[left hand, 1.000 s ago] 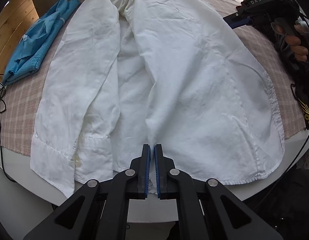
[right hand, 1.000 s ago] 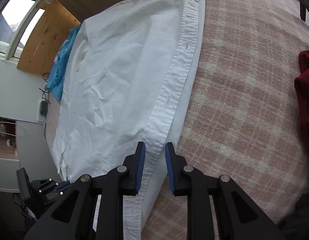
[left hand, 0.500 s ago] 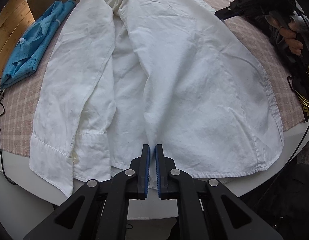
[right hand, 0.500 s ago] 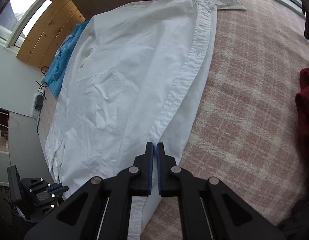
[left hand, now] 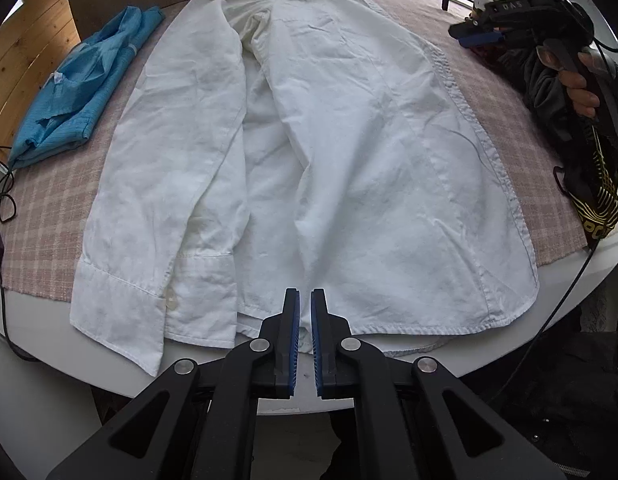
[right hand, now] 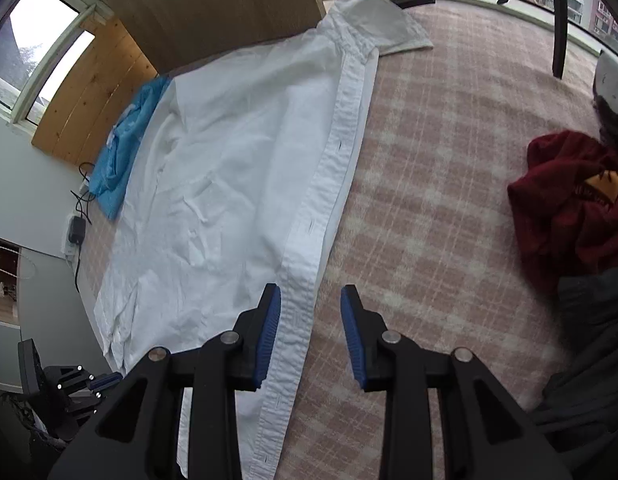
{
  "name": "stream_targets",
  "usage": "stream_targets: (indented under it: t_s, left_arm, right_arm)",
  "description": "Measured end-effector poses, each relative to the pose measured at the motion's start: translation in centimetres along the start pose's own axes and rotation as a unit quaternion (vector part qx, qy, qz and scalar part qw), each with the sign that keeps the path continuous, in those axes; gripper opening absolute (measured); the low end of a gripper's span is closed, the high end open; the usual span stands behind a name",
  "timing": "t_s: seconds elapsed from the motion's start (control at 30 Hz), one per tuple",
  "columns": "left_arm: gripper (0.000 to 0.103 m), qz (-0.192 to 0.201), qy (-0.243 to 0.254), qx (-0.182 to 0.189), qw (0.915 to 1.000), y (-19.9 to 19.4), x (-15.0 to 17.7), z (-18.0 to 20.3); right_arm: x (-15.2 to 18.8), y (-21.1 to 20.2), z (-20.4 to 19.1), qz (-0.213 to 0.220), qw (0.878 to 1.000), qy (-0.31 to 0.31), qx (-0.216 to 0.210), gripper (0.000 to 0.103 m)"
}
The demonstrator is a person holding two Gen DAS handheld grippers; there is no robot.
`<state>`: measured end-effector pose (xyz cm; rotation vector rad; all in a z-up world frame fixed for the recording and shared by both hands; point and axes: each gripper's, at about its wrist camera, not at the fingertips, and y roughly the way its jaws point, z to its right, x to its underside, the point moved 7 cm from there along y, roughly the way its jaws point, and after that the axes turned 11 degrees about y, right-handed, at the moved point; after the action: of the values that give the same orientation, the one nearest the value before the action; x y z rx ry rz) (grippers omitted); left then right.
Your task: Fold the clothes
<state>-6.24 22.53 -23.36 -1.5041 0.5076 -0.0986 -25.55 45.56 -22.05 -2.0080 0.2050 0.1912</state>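
Your white long-sleeved cotton shirt (left hand: 349, 168) lies spread on the pink-and-cream checked tablecloth (right hand: 429, 184), collar away from you, hem at the near edge of the round white table (left hand: 589, 264). One sleeve is folded in lengthwise over the body, cuff near the hem, which reads as the first side fold being in place. Your left gripper (left hand: 304, 300) sits over the hem at mid-width, blue pads nearly together; a thin slot shows between them and no cloth is visibly pinched, so take it as closed and empty. Your right gripper (right hand: 311, 304) hovers above the buttonhole placket (right hand: 341, 136) on the other side edge, jaws opening, the placket strip showing between them but not pressed by either pad. That placement suggests the right side is next to be folded inward. The crumpled blue garment (left hand: 77, 92) beside the shirt and the dark red garment (right hand: 573, 200) well off to the right look like clothes set apart, whether done or waiting you cannot tell.
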Motion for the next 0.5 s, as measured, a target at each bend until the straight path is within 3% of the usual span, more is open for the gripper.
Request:
stream_targets:
  t_s: [0.13, 0.3, 0.33, 0.5]
  left_arm:
    - [0.008, 0.007, 0.006, -0.014, 0.9999, -0.1, -1.6, -0.6]
    - [0.009, -0.005, -0.017, -0.017, 0.9997, 0.6, -0.2, -0.4]
    - [0.009, -0.008, -0.022, -0.019, 0.9995, 0.0, 2.0, 0.0]
    - [0.009, -0.012, -0.055, -0.009, 0.9984, -0.4, 1.9, -0.2]
  right_arm:
    - [-5.3, -0.8, 0.3, 0.041, 0.999, 0.022, -0.01, 0.031]
    - [-13.2, 1.3, 1.3, 0.063, 0.998, 0.03, 0.005, 0.031]
    - [-14.6, 2.0, 1.6, 0.066, 0.997, 0.034, 0.012, 0.031]
    - [-21.2, 5.1, 3.3, 0.086, 0.993, 0.078, 0.032, 0.031]
